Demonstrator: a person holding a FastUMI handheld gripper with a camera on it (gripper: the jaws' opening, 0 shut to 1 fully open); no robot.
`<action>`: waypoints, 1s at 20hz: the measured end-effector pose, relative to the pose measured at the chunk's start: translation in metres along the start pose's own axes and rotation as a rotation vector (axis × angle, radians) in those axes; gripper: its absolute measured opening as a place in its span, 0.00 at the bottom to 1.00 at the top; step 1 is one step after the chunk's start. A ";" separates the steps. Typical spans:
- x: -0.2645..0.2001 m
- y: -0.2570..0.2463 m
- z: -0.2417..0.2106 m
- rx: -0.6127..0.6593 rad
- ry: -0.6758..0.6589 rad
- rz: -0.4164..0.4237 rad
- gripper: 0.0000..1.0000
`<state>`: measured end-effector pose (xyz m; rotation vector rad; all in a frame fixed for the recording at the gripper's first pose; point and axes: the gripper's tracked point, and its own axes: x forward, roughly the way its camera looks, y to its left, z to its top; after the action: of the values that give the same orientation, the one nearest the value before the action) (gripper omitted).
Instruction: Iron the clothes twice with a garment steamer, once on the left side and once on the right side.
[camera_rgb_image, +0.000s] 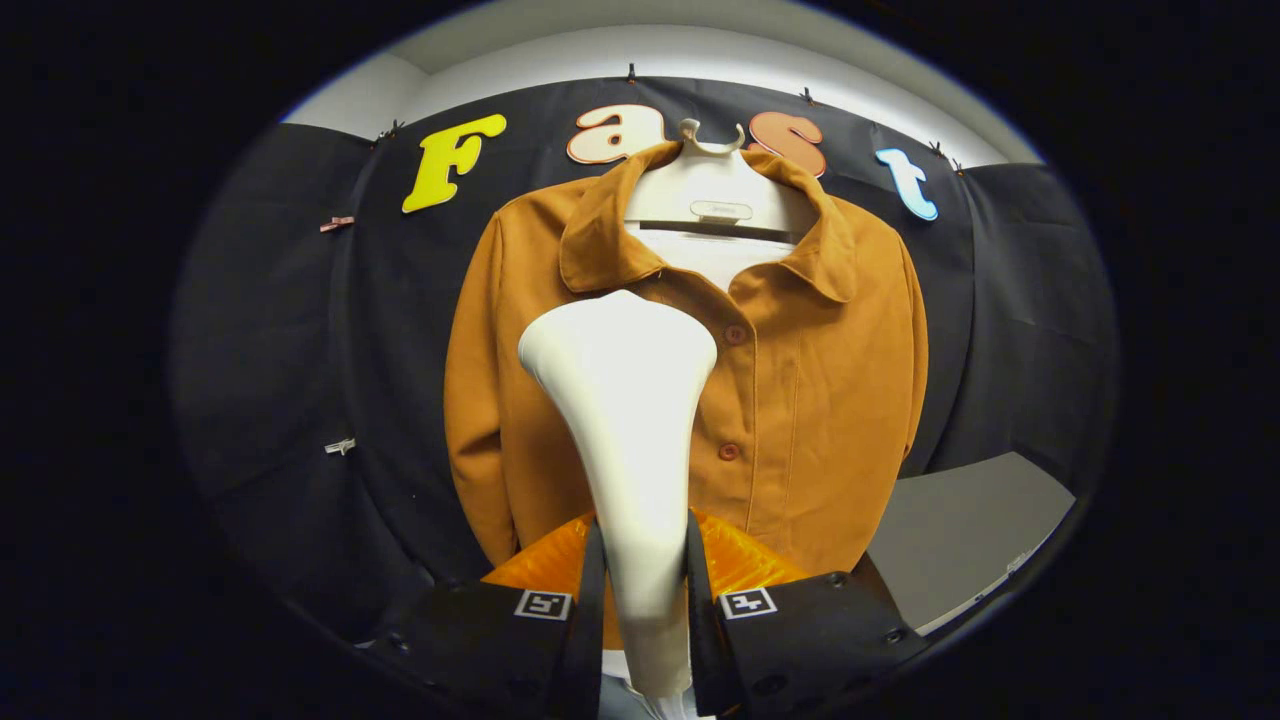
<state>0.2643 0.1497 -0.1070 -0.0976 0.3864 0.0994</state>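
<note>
The gripper (640, 590) has its jaws closed on the neck of a white garment steamer (625, 400), whose wide head rises toward twelve o'clock against the left chest of an orange-brown shirt (820, 400) on a hanger (715, 195). The steamer looks rigid, smooth and possibly slippery, best held at this narrow neck; the shirt seems soft and light. The steamer's base and the shirt hem are hidden behind the jaws

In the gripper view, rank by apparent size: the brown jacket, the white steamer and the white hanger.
1. Brown jacket, largest.
2. White steamer, held in the shut gripper; it is much nearer the camera, so it looks inflated.
3. White hanger, smallest, though the collar hides part of it.
</note>
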 end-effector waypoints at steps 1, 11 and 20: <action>0.004 0.000 -0.003 0.001 0.011 -0.004 0.39; 0.051 0.004 -0.070 0.043 0.217 -0.010 0.39; 0.058 0.002 -0.115 0.052 0.329 -0.013 0.39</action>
<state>0.2748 0.1431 -0.2348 -0.0649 0.7161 0.0602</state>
